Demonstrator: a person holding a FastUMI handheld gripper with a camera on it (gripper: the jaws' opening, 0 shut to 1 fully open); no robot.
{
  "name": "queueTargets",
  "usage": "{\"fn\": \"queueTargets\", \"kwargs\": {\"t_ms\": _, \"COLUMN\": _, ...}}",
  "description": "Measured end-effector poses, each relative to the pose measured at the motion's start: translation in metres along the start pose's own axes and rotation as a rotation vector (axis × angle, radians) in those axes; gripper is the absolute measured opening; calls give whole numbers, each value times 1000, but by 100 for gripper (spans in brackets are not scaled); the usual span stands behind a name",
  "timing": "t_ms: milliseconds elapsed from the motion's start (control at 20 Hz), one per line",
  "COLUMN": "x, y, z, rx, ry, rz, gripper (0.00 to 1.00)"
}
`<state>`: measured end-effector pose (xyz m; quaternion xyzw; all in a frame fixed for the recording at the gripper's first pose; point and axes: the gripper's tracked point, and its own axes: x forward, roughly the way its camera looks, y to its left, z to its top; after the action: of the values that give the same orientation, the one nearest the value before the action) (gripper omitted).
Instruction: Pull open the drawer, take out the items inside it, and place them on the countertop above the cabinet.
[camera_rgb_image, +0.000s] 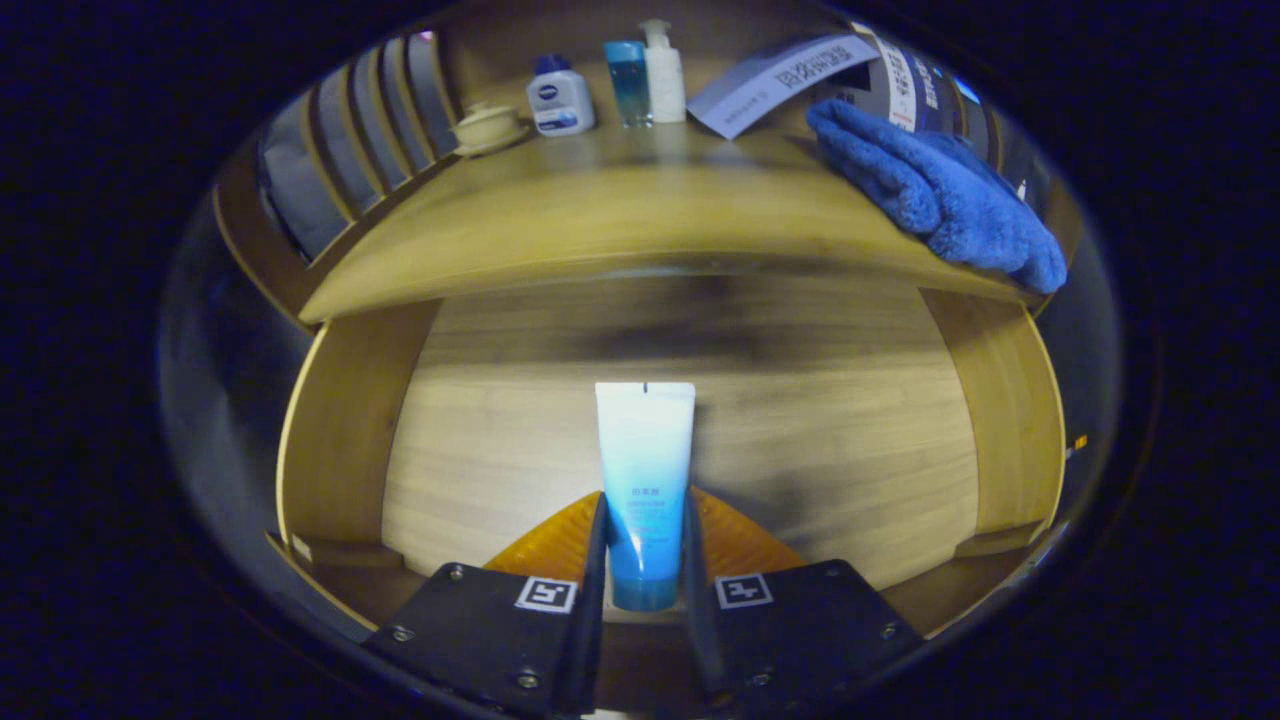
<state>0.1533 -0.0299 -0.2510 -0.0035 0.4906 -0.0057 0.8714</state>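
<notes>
Gripper (645, 560): both fingers pressed on the tube's lower sides, holding it
Tube (644, 470): between the fingers, over the open drawer (340, 420)
Countertop (600, 220): farther back, with bottles (560, 97) at the far edge and a blue towel (940, 195) to the right

Gripper (645, 560) hardware, as seen
Two flat finger plates, each had a square fiducial marker near its inner edge and round screws at the corners; ribbed pads ahead.
</notes>
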Motion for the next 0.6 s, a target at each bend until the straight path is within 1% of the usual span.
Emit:
{"fn": "queueTargets", "kwargs": {"t_ms": 250, "x": -49, "y": 8, "z": 8, "rx": 30, "ry": -168, "rz": 88, "gripper": 36}}
{"fn": "queueTargets", "kwargs": {"t_ms": 450, "x": -83, "y": 2, "z": 19, "rx": 67, "ry": -283, "rz": 134, "gripper": 36}}
{"fn": "queueTargets", "kwargs": {"t_ms": 600, "x": -107, "y": -3, "z": 31, "rx": 72, "ry": -345, "rz": 145, "gripper": 36}}
